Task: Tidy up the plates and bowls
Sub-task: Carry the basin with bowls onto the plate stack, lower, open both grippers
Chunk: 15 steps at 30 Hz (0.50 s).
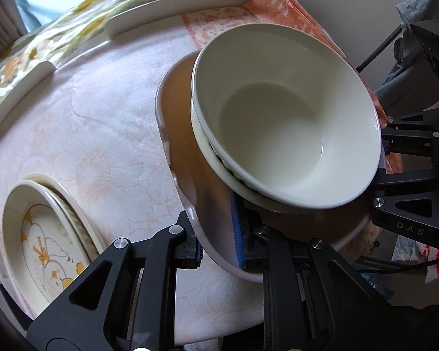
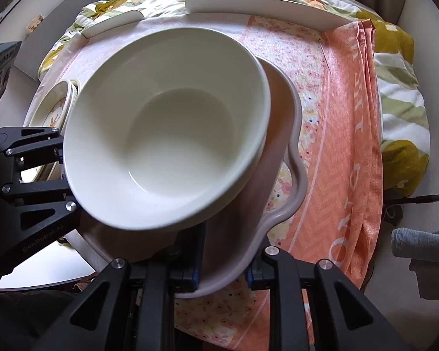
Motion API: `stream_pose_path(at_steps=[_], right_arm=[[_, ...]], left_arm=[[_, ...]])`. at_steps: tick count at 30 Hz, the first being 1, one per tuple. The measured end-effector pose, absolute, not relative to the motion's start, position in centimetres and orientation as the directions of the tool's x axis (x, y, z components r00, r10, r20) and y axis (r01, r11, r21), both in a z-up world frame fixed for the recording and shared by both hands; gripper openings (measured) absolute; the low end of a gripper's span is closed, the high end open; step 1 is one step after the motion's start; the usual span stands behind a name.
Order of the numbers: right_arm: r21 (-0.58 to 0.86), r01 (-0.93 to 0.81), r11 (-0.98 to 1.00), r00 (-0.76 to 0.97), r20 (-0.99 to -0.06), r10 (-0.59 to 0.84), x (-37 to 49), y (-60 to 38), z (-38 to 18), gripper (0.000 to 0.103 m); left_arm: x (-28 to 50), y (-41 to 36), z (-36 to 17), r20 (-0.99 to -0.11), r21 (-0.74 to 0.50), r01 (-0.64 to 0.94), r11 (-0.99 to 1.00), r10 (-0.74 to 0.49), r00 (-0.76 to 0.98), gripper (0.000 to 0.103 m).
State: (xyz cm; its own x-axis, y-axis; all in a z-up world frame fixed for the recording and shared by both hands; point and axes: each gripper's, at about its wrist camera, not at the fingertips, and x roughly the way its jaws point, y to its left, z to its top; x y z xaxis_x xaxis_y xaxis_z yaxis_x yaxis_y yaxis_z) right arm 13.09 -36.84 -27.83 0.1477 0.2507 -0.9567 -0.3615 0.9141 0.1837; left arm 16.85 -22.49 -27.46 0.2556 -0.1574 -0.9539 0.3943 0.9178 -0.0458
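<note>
Both tongs pinching the rim of one loaded plate

A wide mauve-brown wavy-rimmed ceramic plate point(image 1: 187, 158) carries two nested white ceramic bowls point(image 1: 278, 122), mouths up and empty. The left tongs point(image 1: 216, 251) pinch its near rim; the right tongs point(image 2: 224, 266) pinch the opposite rim. Left of the left tongs, a cream flower-painted dish point(image 1: 44, 242) lies in a shallow plate.
</note>
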Motion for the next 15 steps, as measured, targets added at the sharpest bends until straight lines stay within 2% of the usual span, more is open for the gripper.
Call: stream_pose_path(at_steps=[8, 15], right_arm=[[0.158, -0.419, 0.894, 0.193, -0.947, 0.257, 12.8, -34.7, -24.4, 0.02], [0.124, -0.455, 0.882, 0.237, -0.938, 0.254, 12.5, -29.5, -19.6, 0.02]], left_arm=[[15.6, -19.6, -23.5, -0.937, -0.023, 0.345, 0.938, -0.141, 0.319, 0.014], [14.9, -13.1, -19.5, -0.926, -0.06, 0.295, 0.954, -0.163, 0.34, 0.014]])
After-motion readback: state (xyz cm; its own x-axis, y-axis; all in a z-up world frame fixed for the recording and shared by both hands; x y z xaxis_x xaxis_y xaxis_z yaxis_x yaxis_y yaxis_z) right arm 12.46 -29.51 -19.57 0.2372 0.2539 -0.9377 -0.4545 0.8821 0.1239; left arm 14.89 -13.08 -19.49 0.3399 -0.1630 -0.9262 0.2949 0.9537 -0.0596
